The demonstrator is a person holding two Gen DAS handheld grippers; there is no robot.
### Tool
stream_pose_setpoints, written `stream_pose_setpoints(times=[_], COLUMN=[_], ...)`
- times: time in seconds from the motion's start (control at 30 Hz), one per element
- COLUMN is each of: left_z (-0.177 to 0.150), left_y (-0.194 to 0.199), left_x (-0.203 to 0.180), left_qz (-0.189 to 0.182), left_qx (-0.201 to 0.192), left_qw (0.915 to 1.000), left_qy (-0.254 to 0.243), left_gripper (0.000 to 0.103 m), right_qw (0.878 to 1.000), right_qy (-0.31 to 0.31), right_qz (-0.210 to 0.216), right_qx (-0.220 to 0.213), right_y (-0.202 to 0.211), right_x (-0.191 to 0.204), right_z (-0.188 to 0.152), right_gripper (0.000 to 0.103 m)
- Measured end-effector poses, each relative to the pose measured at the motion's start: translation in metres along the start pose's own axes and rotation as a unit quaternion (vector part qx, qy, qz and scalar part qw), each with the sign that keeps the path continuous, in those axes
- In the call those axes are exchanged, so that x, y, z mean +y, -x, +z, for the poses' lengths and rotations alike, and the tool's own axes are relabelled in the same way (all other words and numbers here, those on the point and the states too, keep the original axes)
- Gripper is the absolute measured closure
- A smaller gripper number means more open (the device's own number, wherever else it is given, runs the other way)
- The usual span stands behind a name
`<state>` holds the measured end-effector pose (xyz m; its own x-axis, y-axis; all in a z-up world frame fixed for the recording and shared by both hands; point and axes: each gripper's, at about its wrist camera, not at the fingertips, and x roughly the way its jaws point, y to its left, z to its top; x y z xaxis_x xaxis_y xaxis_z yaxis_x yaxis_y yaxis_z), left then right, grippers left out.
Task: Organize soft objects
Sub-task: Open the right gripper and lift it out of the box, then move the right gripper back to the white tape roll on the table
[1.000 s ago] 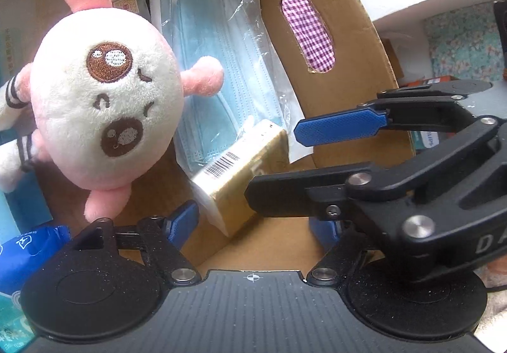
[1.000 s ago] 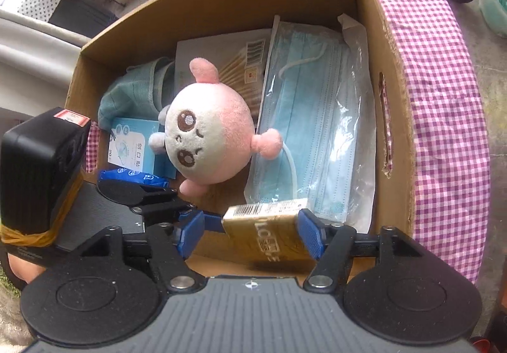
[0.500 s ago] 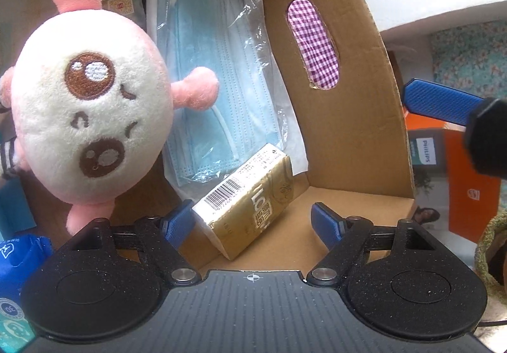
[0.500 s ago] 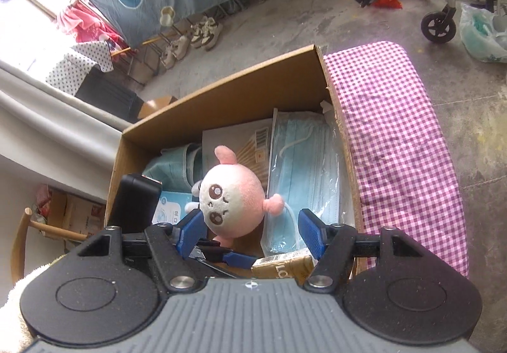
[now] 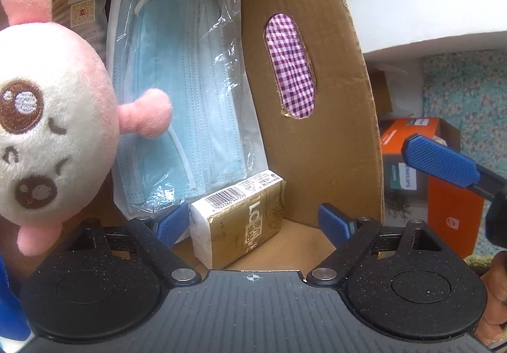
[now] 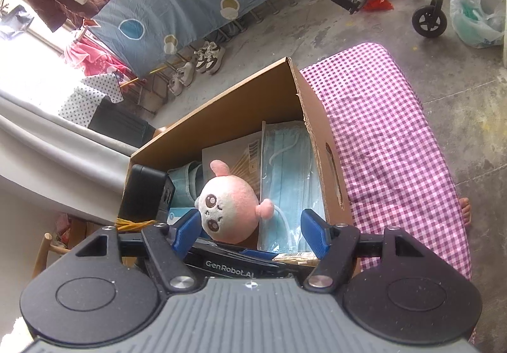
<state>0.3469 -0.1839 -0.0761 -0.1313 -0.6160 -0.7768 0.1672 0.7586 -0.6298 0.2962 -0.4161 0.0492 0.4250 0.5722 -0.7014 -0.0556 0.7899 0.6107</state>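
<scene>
Left-wrist and right-wrist views of a cardboard box (image 6: 221, 118) standing on a worktop covered in purple checked cloth (image 6: 389, 144).

Hidden or unclear: the left-wrist view cuts off the left side of the plush toy (image 5: 47, 137) at the frame edge, and a blue packet (image 5: 9, 305) in the lower left corner shows only as a sliver. In the right-wrist view the gold tissue pack (image 6: 294, 255) is almost wholly covered by the tong bodies; only a barcoded strip shows. The print on the flat packet (image 5: 82, 1) at the back of the box is too small to read. A black device (image 6: 144, 194) hides the box's near-left corner.

Contents of the box: the round pink-and-white plush toy lies toward the left, overlapping a clear bag of blue face masks (image 5: 177, 93) that lies along the right wall. That wall has an oval hand-hole (image 5: 291, 68) through which the checked cloth shows. The gold tissue pack (image 5: 240, 217) lies on the box floor at the near end of the mask bag, beside the right wall. A blue-green cloth item (image 6: 187, 179) sits at the far left.

Tongs: the left tongs (image 5: 253, 223) are widening, their blue pads on either side of the tissue pack without pressing it. The right tongs (image 6: 250, 232) are also widening and hold nothing, positioned above the box; one of their blue pads (image 5: 440, 163) appears outside the box wall in the left-wrist view.
</scene>
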Motion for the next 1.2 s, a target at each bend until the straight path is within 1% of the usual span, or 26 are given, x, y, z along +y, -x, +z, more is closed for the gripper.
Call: stream_pose_setpoints(times=[0.1,0.23,0.37,0.47,0.53,0.6,0.63,0.7,0.73,0.8,0.83,0.9,0.93,1.0,1.07,1.1,1.13,1.17,1.2], left_z=[-0.003,-0.016,-0.041,-0.069,-0.094,-0.120,-0.134,-0.164,-0.177,-0.203,-0.214,-0.234,-0.241,-0.254,-0.262,-0.267,-0.272,-0.273,-0.280], left_y=[0.018,0.049,0.091,0.128,0.155,0.179,0.191,0.209,0.214,0.222,0.224,0.223,0.221,0.215,0.206,0.202,0.197,0.191,0.188], left_x=[0.000,-0.008,-0.013,-0.019,-0.022,-0.025,-0.025,-0.027,-0.026,-0.019,-0.015,-0.005,0.001,0.012,0.021,0.024,0.027,0.029,0.031], left_qz=[-0.002,-0.001,-0.002,0.001,0.008,0.023,0.032,0.053,0.065,0.094,0.112,0.138,0.147,0.164,0.180,0.188,0.194,0.202,0.207], left_qx=[-0.023,-0.062,-0.111,-0.153,-0.189,-0.228,-0.246,-0.279,-0.293,-0.322,-0.334,-0.354,-0.359,-0.366,-0.367,-0.368,-0.372,-0.373,-0.375], left_qw=[0.9997,0.9981,0.9937,0.9874,0.9803,0.9704,0.9648,0.9523,0.9468,0.9354,0.9297,0.9206,0.9176,0.9128,0.9104,0.9085,0.9058,0.9036,0.9012], left_qy=[0.000,-0.005,-0.019,-0.038,-0.056,-0.077,-0.088,-0.111,-0.115,-0.113,-0.106,-0.090,-0.086,-0.076,-0.062,-0.061,-0.060,-0.060,-0.065], left_gripper=[0.006,0.005,0.004,0.003,0.001,0.001,0.001,0.001,0.001,0.001,0.001,0.000,0.000,0.000,0.000,0.000,0.000,0.000,0.000], right_qw=[1.000,0.999,0.998,0.995,0.992,0.988,0.985,0.980,0.977,0.973,0.971,0.964,0.960,0.945,0.928,0.923,0.921,0.922,0.926], right_qy=[-0.003,0.000,0.019,0.037,0.059,0.082,0.096,0.120,0.132,0.155,0.165,0.188,0.202,0.236,0.265,0.273,0.278,0.278,0.276], right_qz=[0.005,0.016,0.024,0.032,0.036,0.036,0.036,0.033,0.030,0.013,-0.003,-0.041,-0.065,-0.117,-0.168,-0.185,-0.193,-0.192,-0.182], right_qx=[-0.008,-0.029,-0.056,-0.082,-0.103,-0.125,-0.137,-0.155,-0.162,-0.171,-0.175,-0.182,-0.186,-0.196,-0.200,-0.198,-0.195,-0.190,-0.184], right_y=[0.006,0.021,0.042,0.062,0.076,0.090,0.097,0.107,0.110,0.111,0.109,0.101,0.095,0.082,0.065,0.057,0.051,0.046,0.041], right_x=[-0.001,0.004,0.019,0.032,0.044,0.055,0.062,0.074,0.080,0.092,0.097,0.109,0.113,0.123,0.131,0.134,0.135,0.136,0.134], right_z=[-0.005,-0.013,-0.028,-0.044,-0.058,-0.072,-0.081,-0.096,-0.104,-0.119,-0.128,-0.146,-0.155,-0.174,-0.190,-0.196,-0.200,-0.203,-0.205], right_gripper=[0.031,0.027,0.027,0.020,0.010,0.005,0.004,0.000,0.000,0.000,0.000,0.000,0.000,0.000,0.000,0.000,0.000,0.000,0.000])
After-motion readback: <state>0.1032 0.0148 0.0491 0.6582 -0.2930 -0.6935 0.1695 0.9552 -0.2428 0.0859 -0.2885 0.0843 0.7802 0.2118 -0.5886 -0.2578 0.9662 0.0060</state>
